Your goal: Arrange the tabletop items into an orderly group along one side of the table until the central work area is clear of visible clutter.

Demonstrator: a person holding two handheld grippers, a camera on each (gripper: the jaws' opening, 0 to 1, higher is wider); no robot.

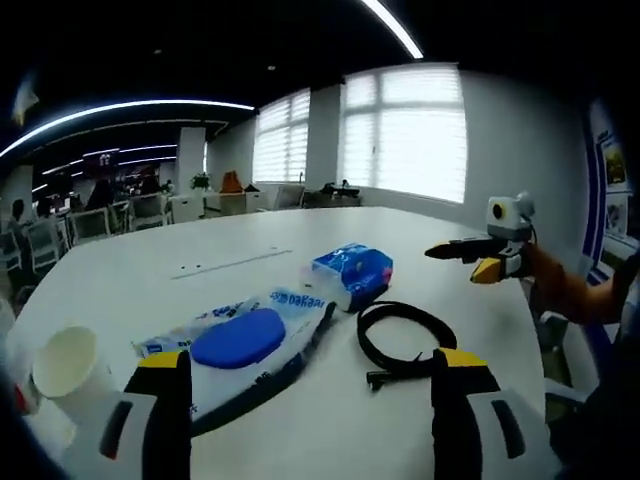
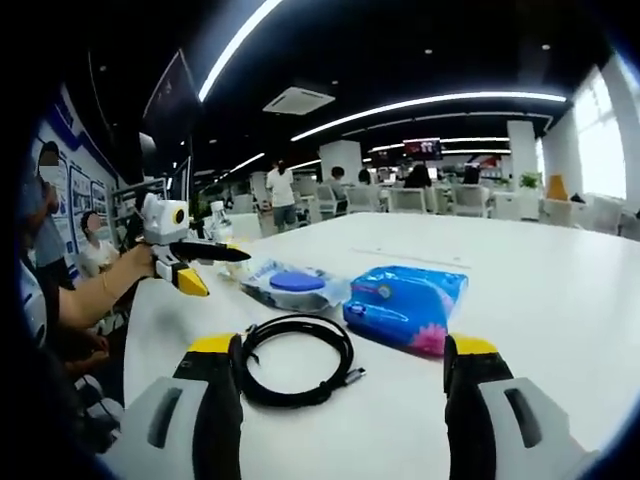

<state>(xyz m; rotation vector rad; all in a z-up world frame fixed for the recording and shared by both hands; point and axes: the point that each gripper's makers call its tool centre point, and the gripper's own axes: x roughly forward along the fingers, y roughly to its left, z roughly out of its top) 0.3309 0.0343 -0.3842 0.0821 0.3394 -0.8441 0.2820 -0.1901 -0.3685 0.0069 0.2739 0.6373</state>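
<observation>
A wet-wipes pack (image 1: 240, 340) with a blue oval lid lies on the white table (image 1: 200, 250), just beyond my left gripper (image 1: 312, 365), which is open and holds nothing. To its right lies a coiled black cable (image 1: 400, 335), and behind that a blue tissue pack (image 1: 352, 272). A paper cup (image 1: 68, 365) lies at the near left. My right gripper (image 1: 455, 262) hovers over the table's right side. In the right gripper view, my right gripper (image 2: 342, 350) is open above the cable (image 2: 295, 360), with the tissue pack (image 2: 405, 305) and wipes pack (image 2: 295, 285) beyond. The left gripper (image 2: 222, 272) hangs at the left.
The table (image 2: 540, 260) is wide and white, with a thin seam across its middle. Office chairs (image 1: 150, 208) and desks stand past its far edge, and bright windows (image 1: 400, 130) behind. Several people (image 2: 282, 195) are in the background.
</observation>
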